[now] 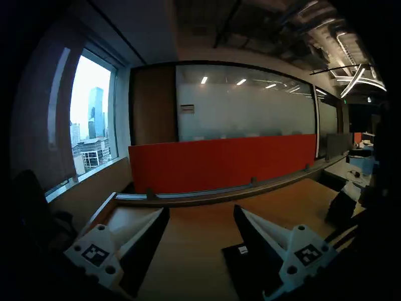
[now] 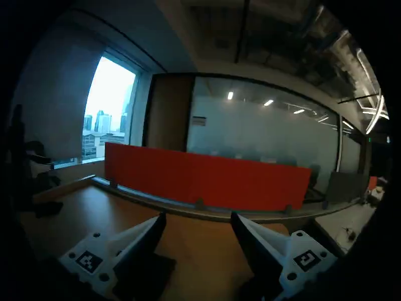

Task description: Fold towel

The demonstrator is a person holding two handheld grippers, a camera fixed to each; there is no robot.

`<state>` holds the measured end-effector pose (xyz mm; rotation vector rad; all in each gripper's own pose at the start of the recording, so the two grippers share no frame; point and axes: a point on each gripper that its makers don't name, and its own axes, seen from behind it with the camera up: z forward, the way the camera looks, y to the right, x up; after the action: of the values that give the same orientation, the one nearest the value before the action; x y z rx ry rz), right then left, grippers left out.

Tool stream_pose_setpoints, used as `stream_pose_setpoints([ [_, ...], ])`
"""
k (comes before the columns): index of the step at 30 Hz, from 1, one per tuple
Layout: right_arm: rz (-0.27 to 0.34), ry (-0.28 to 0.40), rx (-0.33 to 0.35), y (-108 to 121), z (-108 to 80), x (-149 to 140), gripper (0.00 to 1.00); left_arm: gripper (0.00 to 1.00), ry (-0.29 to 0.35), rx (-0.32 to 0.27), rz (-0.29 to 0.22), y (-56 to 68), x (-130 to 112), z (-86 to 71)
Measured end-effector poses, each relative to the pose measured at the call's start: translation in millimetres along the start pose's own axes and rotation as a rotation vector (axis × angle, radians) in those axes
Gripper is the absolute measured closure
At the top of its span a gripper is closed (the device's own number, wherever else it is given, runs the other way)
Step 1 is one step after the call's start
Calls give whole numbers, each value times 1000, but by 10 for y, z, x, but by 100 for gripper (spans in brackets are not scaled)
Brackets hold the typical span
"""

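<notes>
In the left gripper view my left gripper [image 1: 200,210] is open above a wooden desk [image 1: 200,241], its white fingers [image 1: 135,236] spread wide with nothing between them. A dark flat cloth with a small white tag, likely the towel [image 1: 234,261], lies on the desk just under the right-hand finger. In the right gripper view my right gripper [image 2: 198,216] is also open and holds nothing. A dark patch of cloth [image 2: 153,273] shows low on the desk beneath its left-hand finger. Both cameras point level across the desk, so most of the cloth is hidden.
A red partition [image 1: 220,163] runs along the desk's far edge, with a frosted glass wall [image 1: 245,108] behind it. A bright window [image 1: 90,125] is at the left. A dark chair [image 1: 30,210] stands at the left. Another desk with clutter [image 1: 358,168] is at the right.
</notes>
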<state>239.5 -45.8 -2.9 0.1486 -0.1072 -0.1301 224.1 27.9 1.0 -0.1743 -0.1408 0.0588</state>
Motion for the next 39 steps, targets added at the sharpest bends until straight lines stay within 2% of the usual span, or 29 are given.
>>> stream_pose_setpoints([
  [9,-91,-100,145,-270,-88,-265,0,6,-72,-125,45,324,-194,8],
  [14,-115,-167,202,-373,-89,-459,0,6,-105,-186,67,480,-319,-10],
  [18,-121,-194,234,-446,-94,-538,0,6,-134,-220,68,567,-439,-27],
  [21,-122,-215,260,-502,-99,-604,0,6,-147,-244,67,615,-509,-41],
  [28,-127,-256,299,-617,-101,-791,0,5,-175,-267,73,636,-709,-53],
  [33,-123,-282,323,-701,-107,-979,0,6,-199,-281,72,674,-912,-61],
  [39,-116,-311,343,-781,-118,-1260,0,6,-233,-297,95,737,-1193,-76],
])
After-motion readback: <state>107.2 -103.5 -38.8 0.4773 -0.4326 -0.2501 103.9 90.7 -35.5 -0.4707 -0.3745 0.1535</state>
